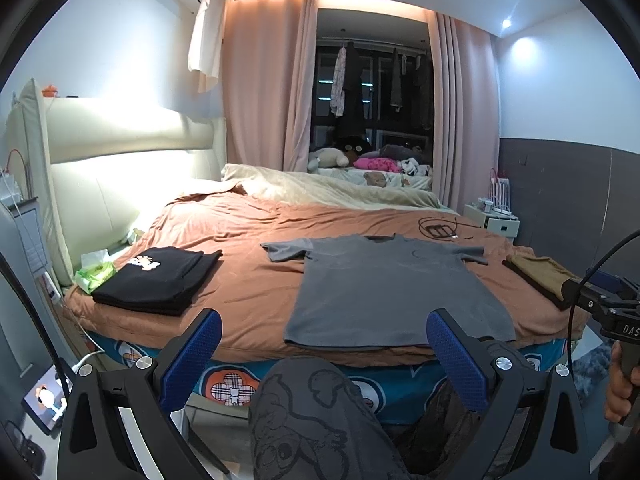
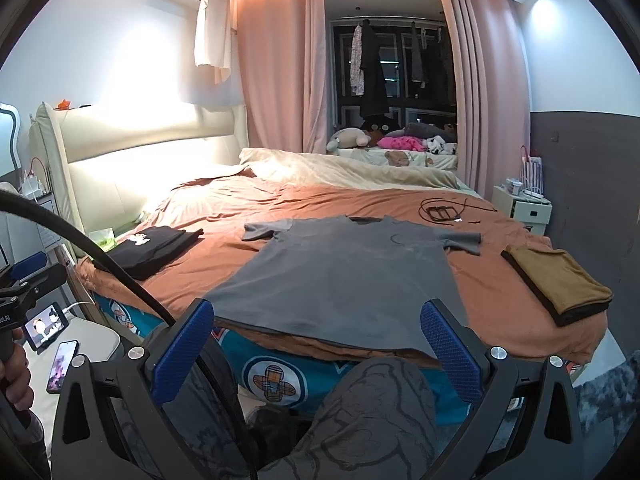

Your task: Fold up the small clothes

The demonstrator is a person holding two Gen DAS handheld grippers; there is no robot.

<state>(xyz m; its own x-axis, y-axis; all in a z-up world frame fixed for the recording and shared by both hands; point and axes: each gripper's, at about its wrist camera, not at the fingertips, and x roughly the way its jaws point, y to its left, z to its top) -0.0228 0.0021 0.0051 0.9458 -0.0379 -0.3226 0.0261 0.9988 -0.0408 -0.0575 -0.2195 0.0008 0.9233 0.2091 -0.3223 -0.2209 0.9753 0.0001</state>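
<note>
A grey T-shirt (image 1: 384, 284) lies spread flat on the brown bed cover, hem at the near edge, collar toward the far side; it also shows in the right wrist view (image 2: 344, 276). My left gripper (image 1: 324, 330) is open and empty, held before the near edge of the bed below the hem. My right gripper (image 2: 318, 320) is open and empty, also just short of the hem. A folded black garment (image 1: 160, 276) lies at the left (image 2: 152, 248). A folded brown garment (image 2: 560, 276) lies at the right (image 1: 540, 276).
The bed (image 1: 256, 248) has a cream headboard (image 1: 120, 168) at the left. A tissue pack (image 1: 94, 270) sits by the black garment. A black cable and small device (image 2: 442, 213) lie beyond the shirt. My knee (image 1: 316, 412) is under the grippers. A nightstand (image 2: 524, 208) stands at the right.
</note>
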